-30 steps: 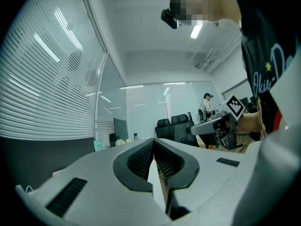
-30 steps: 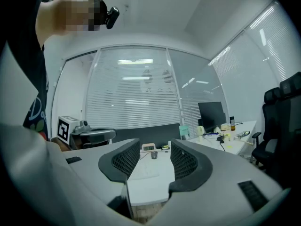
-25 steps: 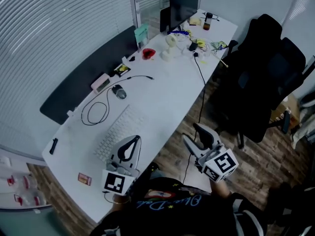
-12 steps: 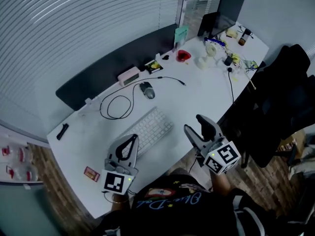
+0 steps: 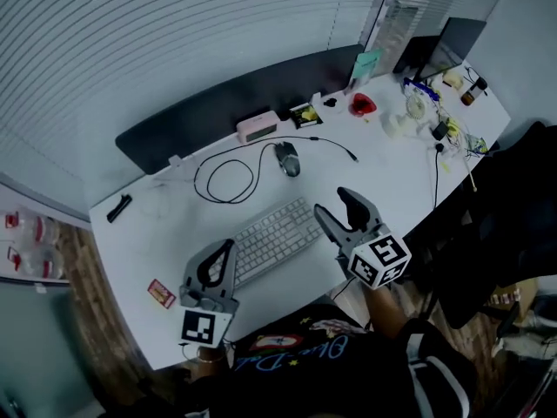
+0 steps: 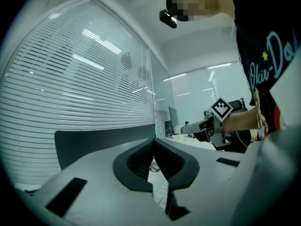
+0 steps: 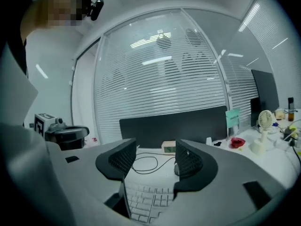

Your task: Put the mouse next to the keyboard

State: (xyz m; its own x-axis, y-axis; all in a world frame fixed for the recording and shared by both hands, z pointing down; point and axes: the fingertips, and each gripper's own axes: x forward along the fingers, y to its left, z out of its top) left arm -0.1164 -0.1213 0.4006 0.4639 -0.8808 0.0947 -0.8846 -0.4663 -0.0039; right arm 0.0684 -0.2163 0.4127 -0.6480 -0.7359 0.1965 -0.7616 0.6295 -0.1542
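Observation:
The dark wired mouse [image 5: 287,158] lies on the white desk [image 5: 174,233] behind the white keyboard [image 5: 274,238], a clear gap apart from it, its cable looping off to the left. My right gripper [image 5: 335,204] hovers over the keyboard's right end, its jaws opening with nothing between them. In the right gripper view the keyboard [image 7: 150,199] sits below my right gripper [image 7: 155,159], and the mouse [image 7: 176,169] peeks out beside the right jaw. My left gripper [image 5: 228,246] is shut and empty at the keyboard's left end; its jaws touch in my left gripper [image 6: 154,145] view.
A black divider panel [image 5: 235,103] runs along the desk's back, with a pink clock [image 5: 258,127] in front of it. Clutter and a monitor [image 5: 444,46] fill the far right end. A small red card [image 5: 161,293] lies front left. A black chair [image 5: 513,198] stands to the right.
The head view has swung, so the desk now sits more square in it. My right gripper has come from beyond the desk's edge to over the keyboard's right end, jaws wider.

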